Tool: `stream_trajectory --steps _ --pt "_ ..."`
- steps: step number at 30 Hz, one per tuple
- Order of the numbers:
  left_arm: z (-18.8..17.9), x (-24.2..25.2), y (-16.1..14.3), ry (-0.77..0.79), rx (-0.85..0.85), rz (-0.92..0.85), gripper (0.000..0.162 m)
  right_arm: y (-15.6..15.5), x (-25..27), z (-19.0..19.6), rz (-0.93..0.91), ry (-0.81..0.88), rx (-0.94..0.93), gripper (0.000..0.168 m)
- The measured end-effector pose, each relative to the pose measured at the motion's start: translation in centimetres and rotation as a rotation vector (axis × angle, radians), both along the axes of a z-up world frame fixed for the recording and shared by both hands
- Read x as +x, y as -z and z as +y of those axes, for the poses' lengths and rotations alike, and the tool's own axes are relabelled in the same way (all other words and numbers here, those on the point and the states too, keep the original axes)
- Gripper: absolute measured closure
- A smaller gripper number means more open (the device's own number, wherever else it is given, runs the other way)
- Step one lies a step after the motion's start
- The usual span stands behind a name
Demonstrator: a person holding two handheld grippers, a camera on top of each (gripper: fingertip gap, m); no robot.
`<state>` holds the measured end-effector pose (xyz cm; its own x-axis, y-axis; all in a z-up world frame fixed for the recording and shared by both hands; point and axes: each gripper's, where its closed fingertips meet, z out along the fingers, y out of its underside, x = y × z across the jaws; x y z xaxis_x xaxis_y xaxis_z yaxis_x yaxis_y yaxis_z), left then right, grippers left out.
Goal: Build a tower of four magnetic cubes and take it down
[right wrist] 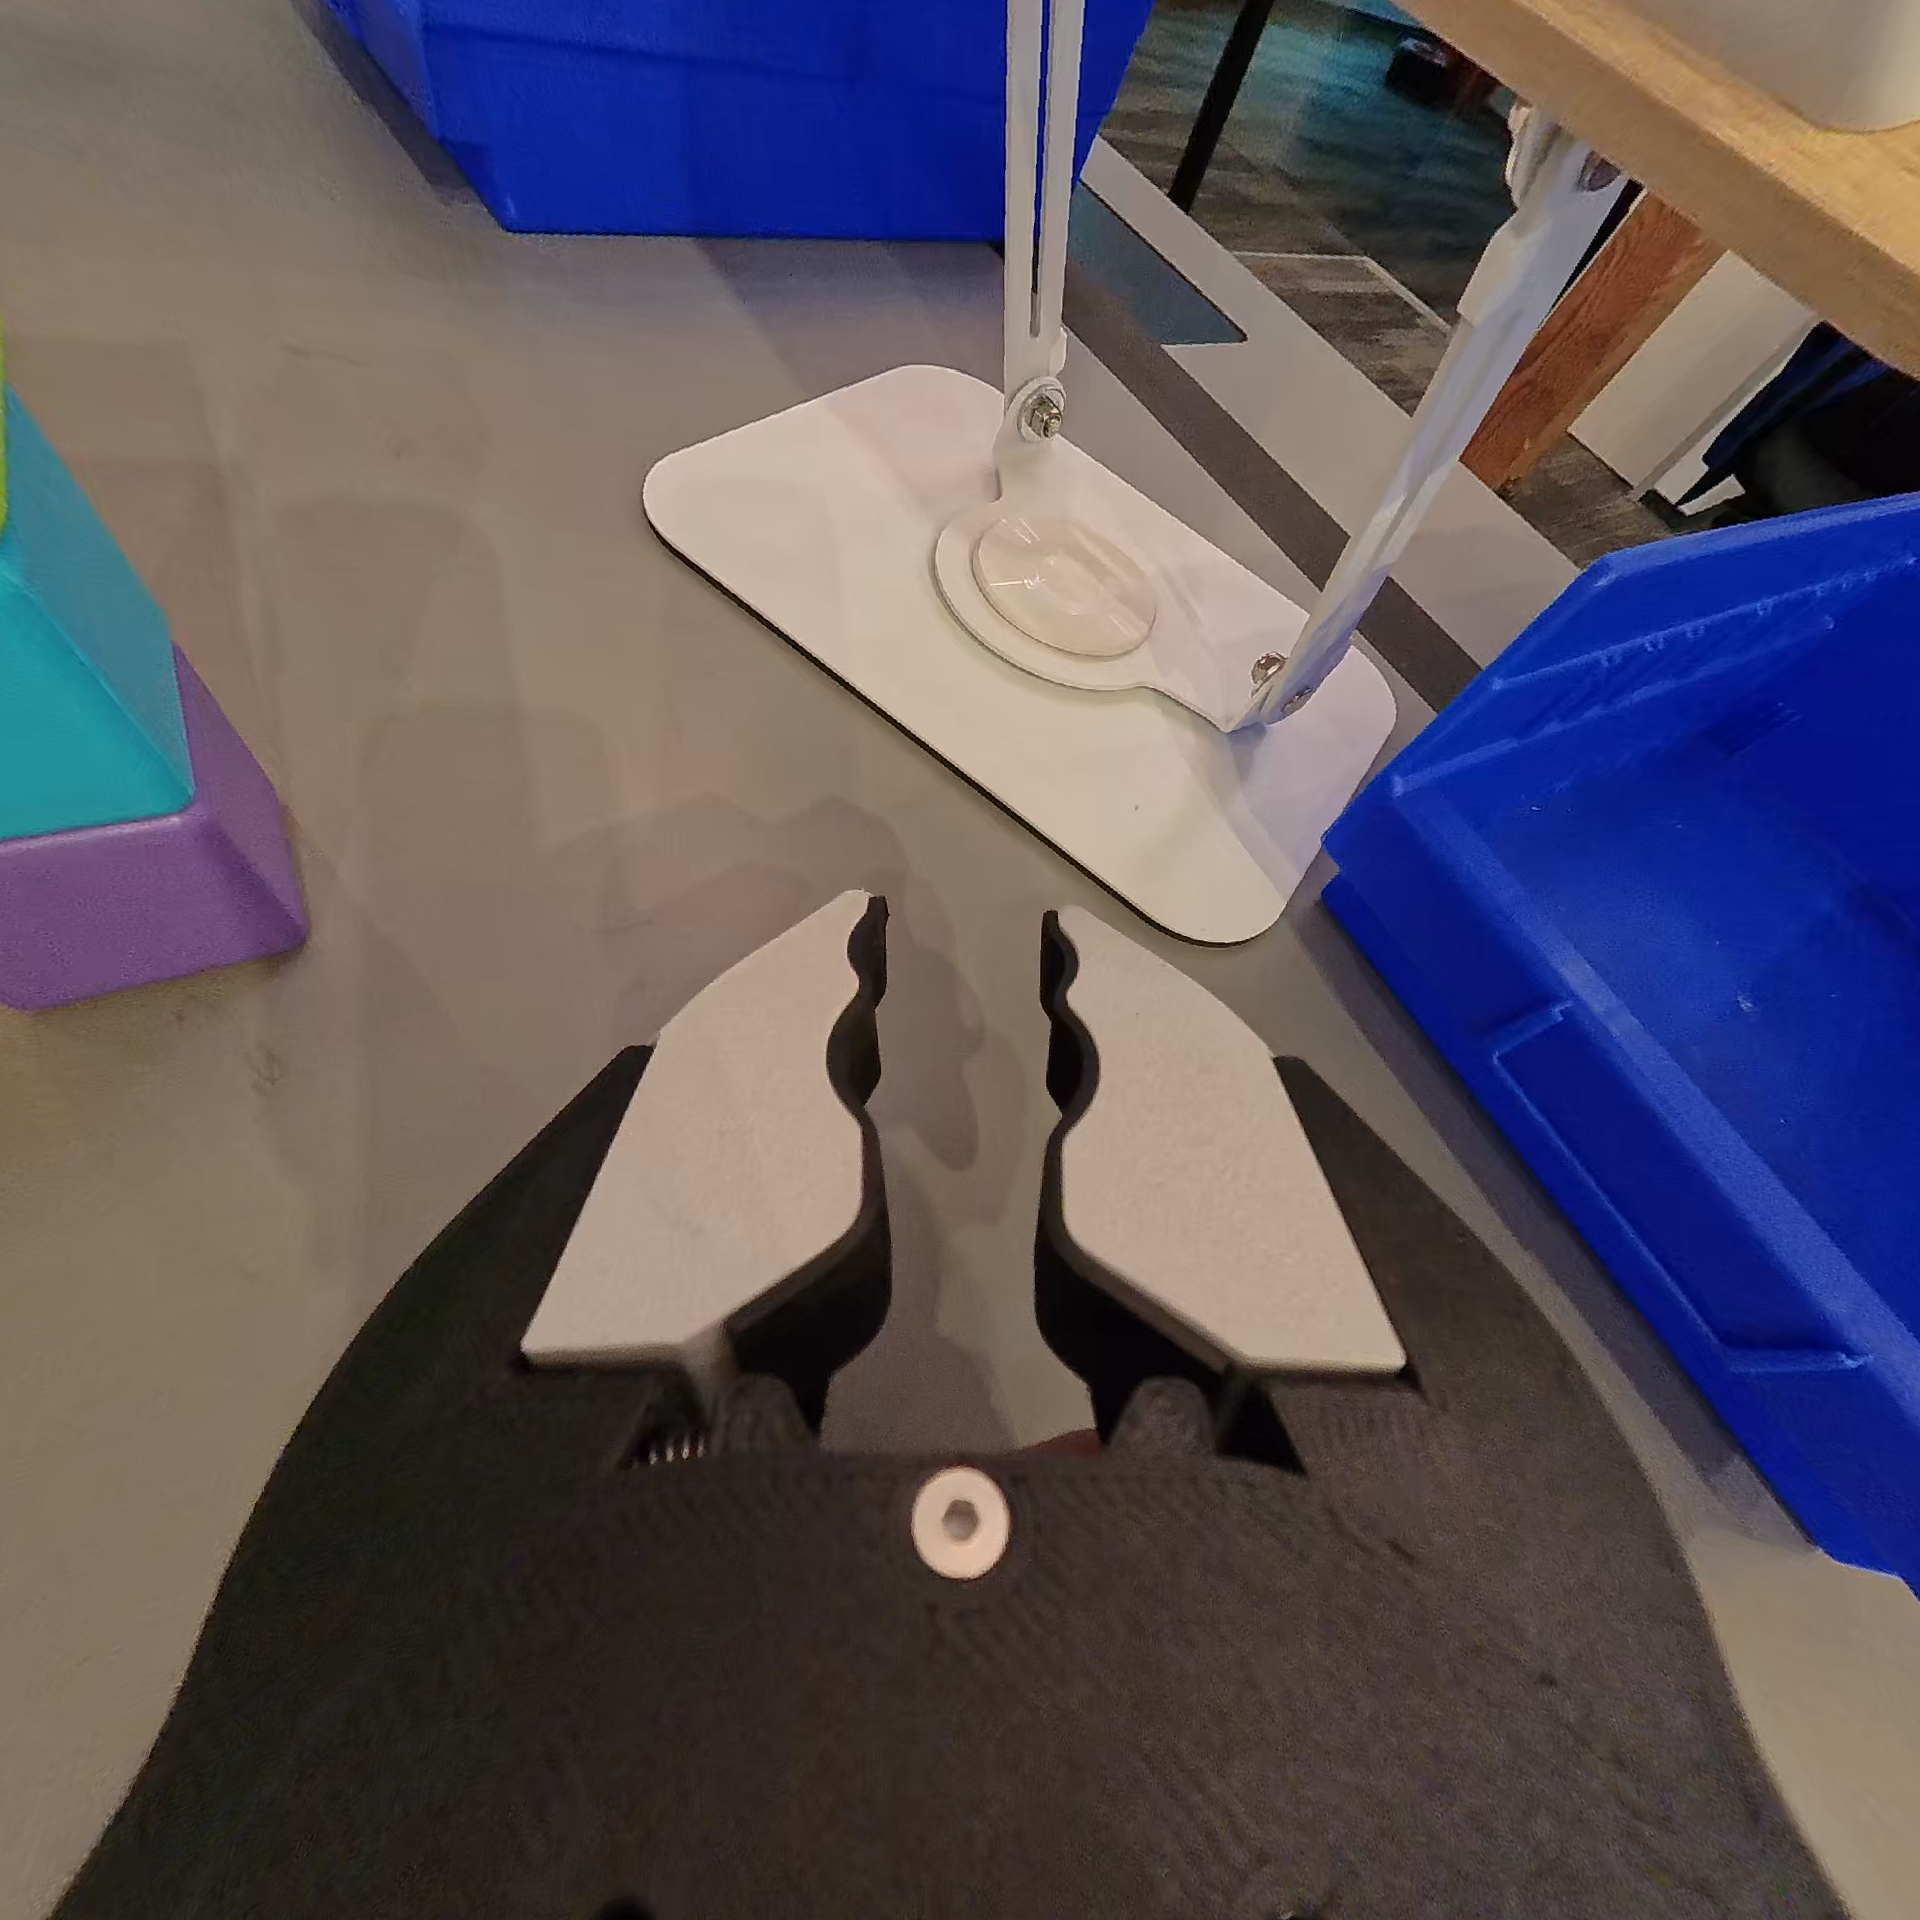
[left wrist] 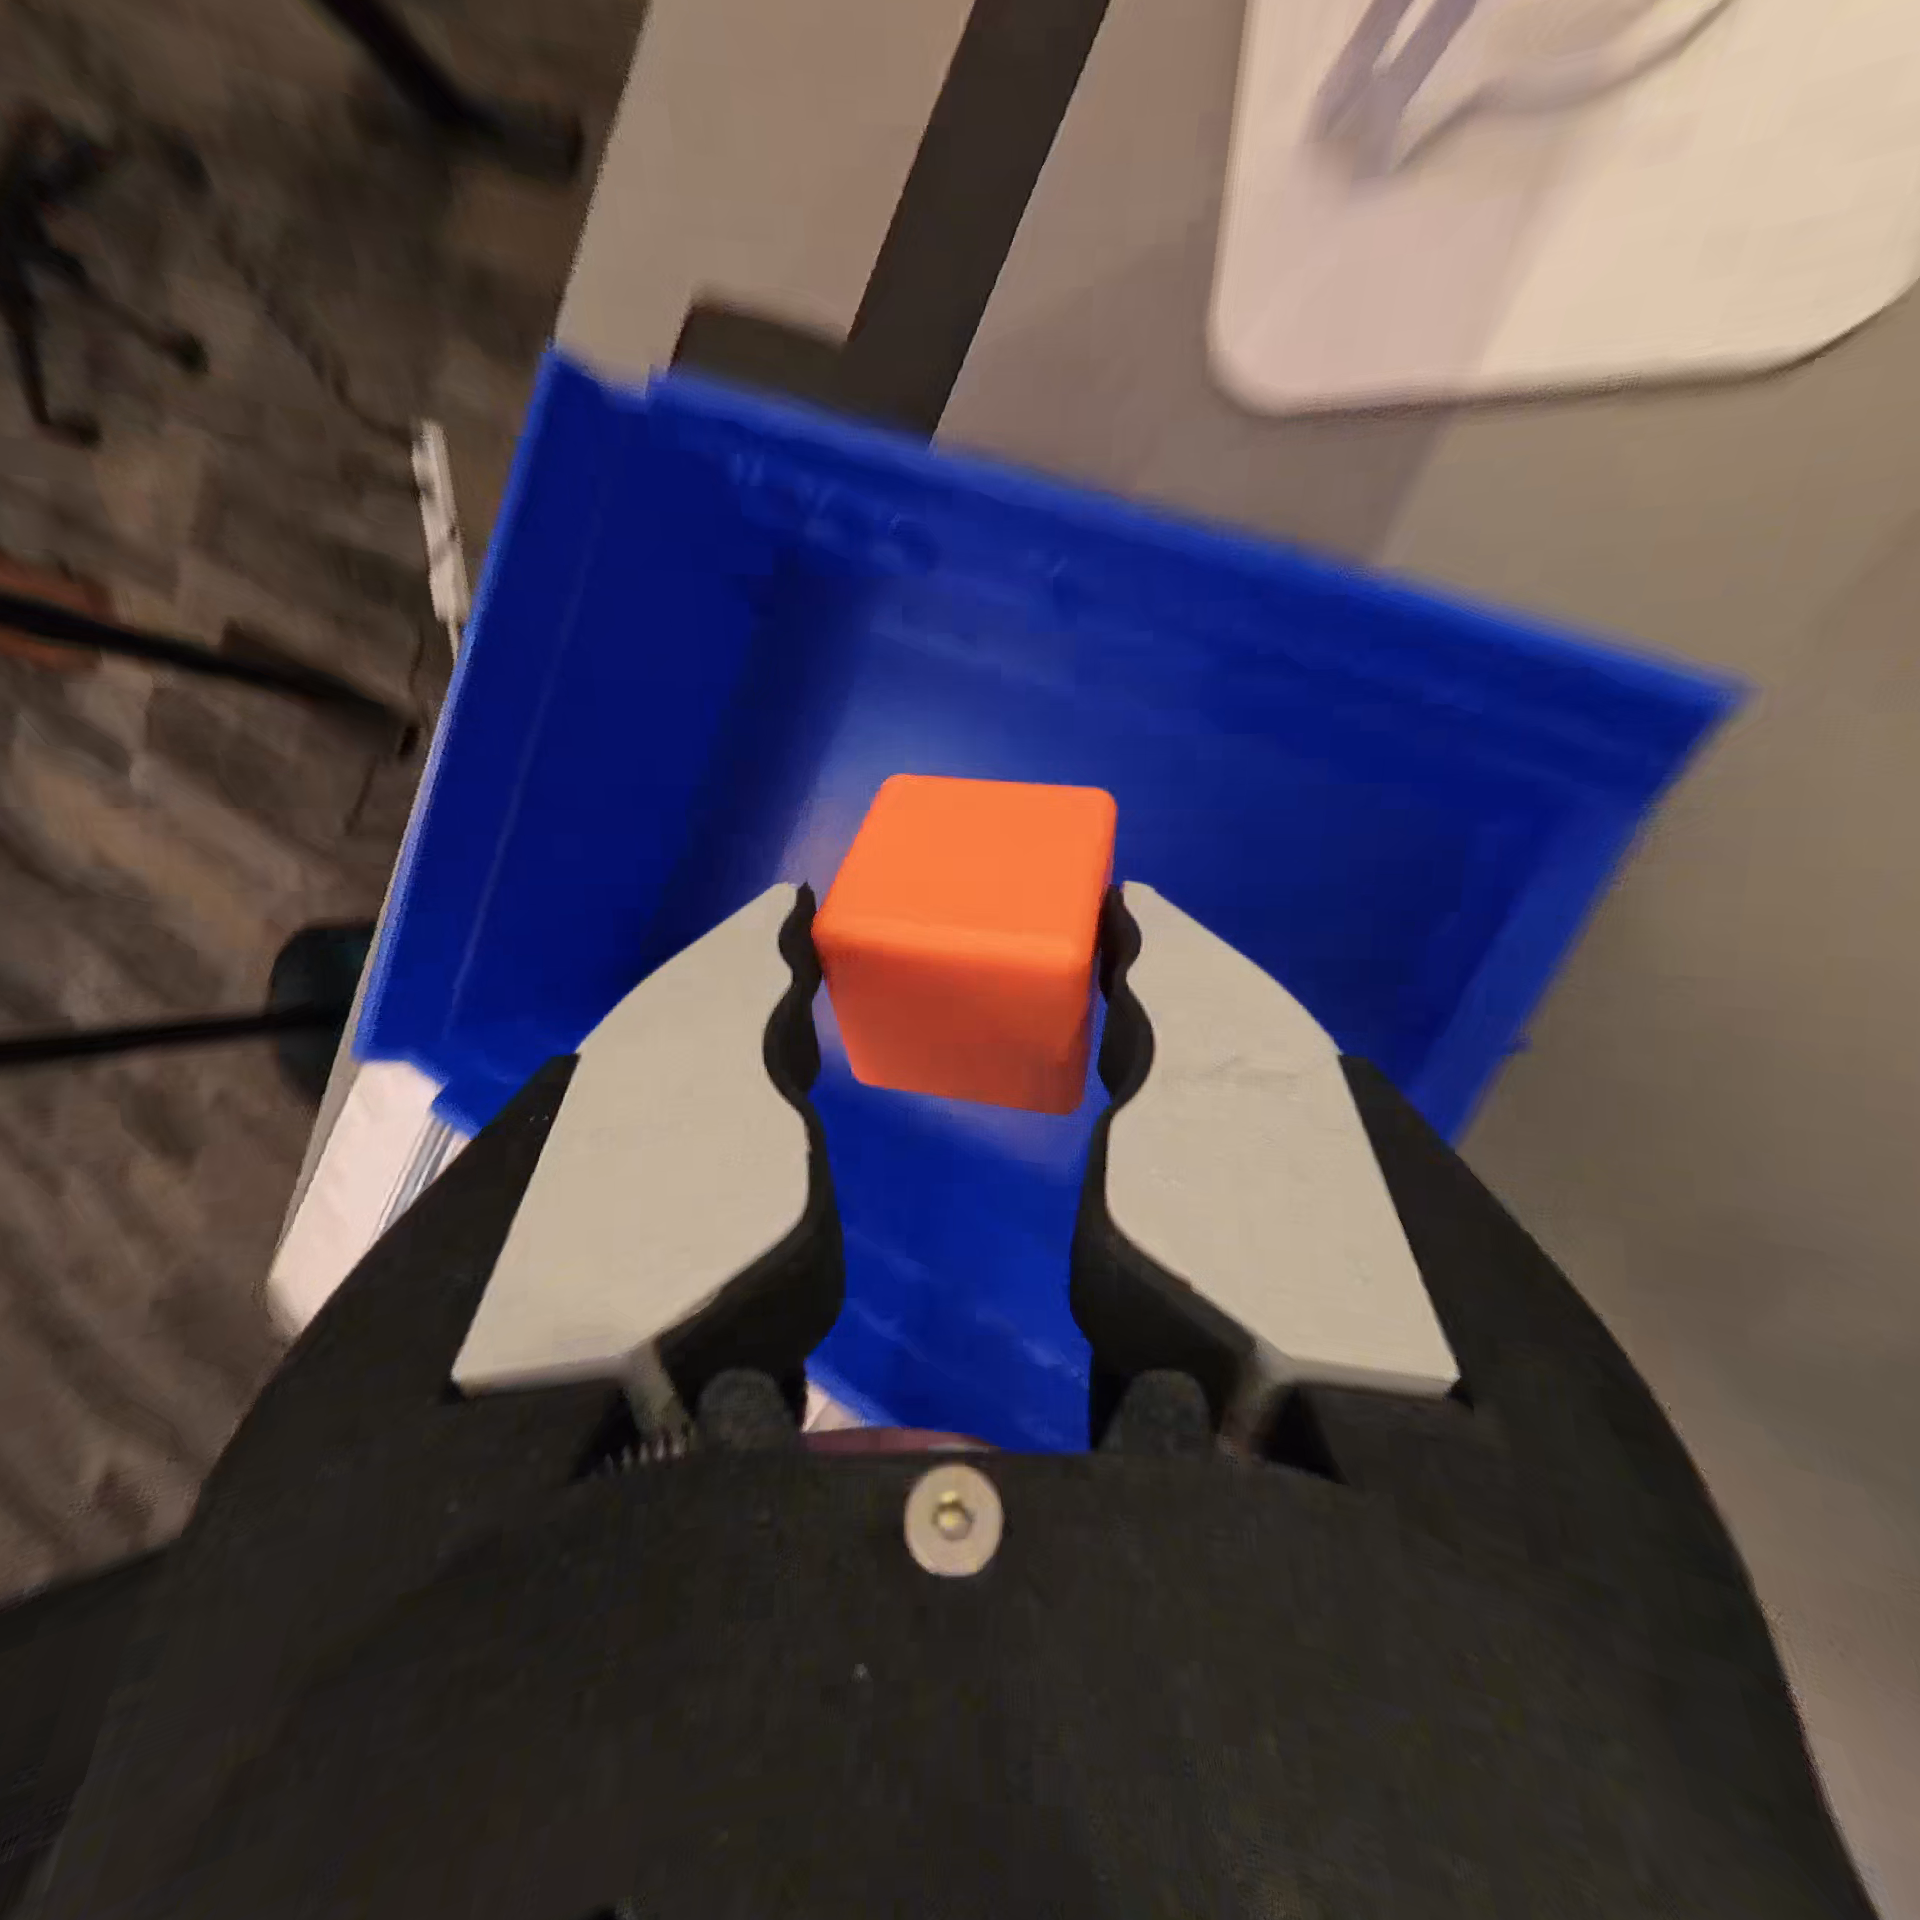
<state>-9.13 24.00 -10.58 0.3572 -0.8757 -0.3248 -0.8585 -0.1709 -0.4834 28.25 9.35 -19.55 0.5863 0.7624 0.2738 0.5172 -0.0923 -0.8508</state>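
Observation:
In the left wrist view my left gripper (left wrist: 961, 904) is shut on an orange cube (left wrist: 961, 935) and holds it above the inside of a blue bin (left wrist: 1299, 748). The view is blurred by motion. In the right wrist view my right gripper (right wrist: 964, 925) is open and empty, low over the grey table (right wrist: 499, 623). At the left edge of that view stands a stack of cubes: a purple cube (right wrist: 156, 894) at the bottom, a teal cube (right wrist: 73, 644) on it, and a green sliver (right wrist: 5, 436) above, mostly cut off by the frame.
A white stand base (right wrist: 883, 623) with two slanted white arms sits ahead of the right gripper. One blue bin (right wrist: 1662, 987) is at the right, another (right wrist: 727, 114) at the back. A wooden table edge (right wrist: 1714, 156) is at the top right. The stand base also shows in the left view (left wrist: 1558, 260). The tips of one gripper are about 40 cm away from the tips of the other.

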Motion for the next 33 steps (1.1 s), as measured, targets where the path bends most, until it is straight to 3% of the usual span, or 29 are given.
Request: stream_trajectory --steps 4,9,16,23,33 --pt "-5.5 4.5 -3.3 0.129 0.042 -0.2 0.11 0.0 0.0 0.1 0.004 0.003 -0.001 0.14" --pt "-12.5 12.2 -5.1 0.299 0.043 -0.359 0.11 -0.1 0.1 0.1 0.008 0.006 0.002 0.14" --pt "-18.4 21.0 -7.9 0.439 -0.013 -0.673 0.111 -0.2 0.1 0.0 0.011 0.002 0.002 0.14" --pt "-23.1 26.6 -7.6 0.566 -0.083 -0.783 0.111 -0.1 0.1 0.0 0.012 0.0 -0.002 0.14" --pt "-25.0 29.2 -4.0 0.593 -0.129 -0.769 0.111 -0.2 0.1 0.1 0.02 0.003 -0.006 0.14"
